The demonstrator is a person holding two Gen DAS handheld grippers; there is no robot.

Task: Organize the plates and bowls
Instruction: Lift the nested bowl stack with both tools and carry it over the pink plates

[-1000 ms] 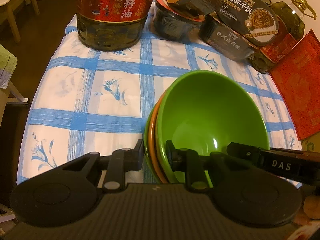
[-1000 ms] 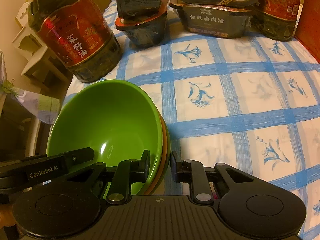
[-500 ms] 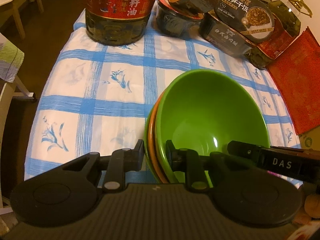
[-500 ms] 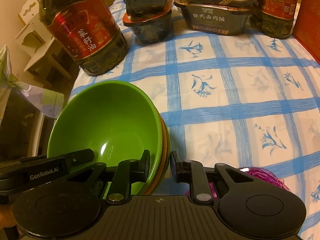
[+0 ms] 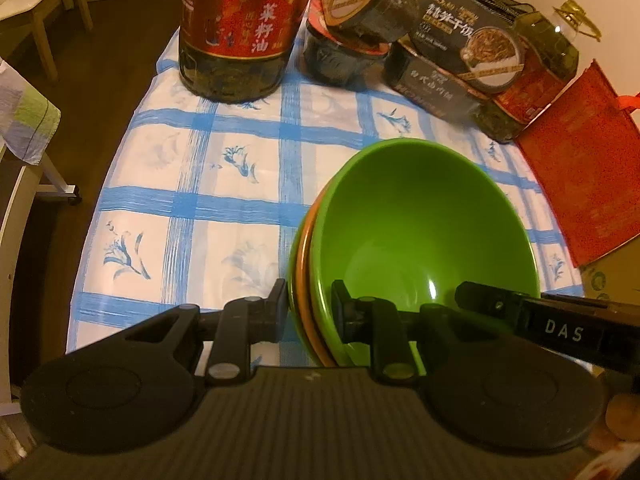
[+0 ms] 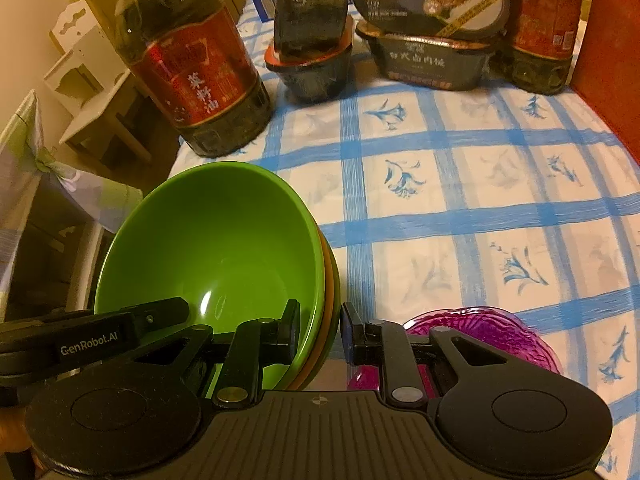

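Observation:
A stack of nested bowls, green (image 5: pixel 420 220) on top with an orange one (image 5: pixel 304 280) under it and a green one below, is held above the table. My left gripper (image 5: pixel 310 306) is shut on the stack's left rim. My right gripper (image 6: pixel 320 330) is shut on the stack's (image 6: pixel 212 240) right rim. Each gripper's tip shows in the other's view, across the bowl. A purple glass plate (image 6: pixel 480 328) lies on the tablecloth under my right gripper.
A blue-checked tablecloth (image 5: pixel 180 208) covers the table. At the back stand a large oil bottle (image 5: pixel 240 28), stacked food tubs (image 5: pixel 352 40), boxed meals (image 5: pixel 460 60) and a second oil bottle (image 5: pixel 540 64). A red bag (image 5: pixel 580 168) is at the right. Chairs stand left.
Both grippers have moved back toward the near edge and up with the bowl stack. The purple plate has come into the right wrist view.

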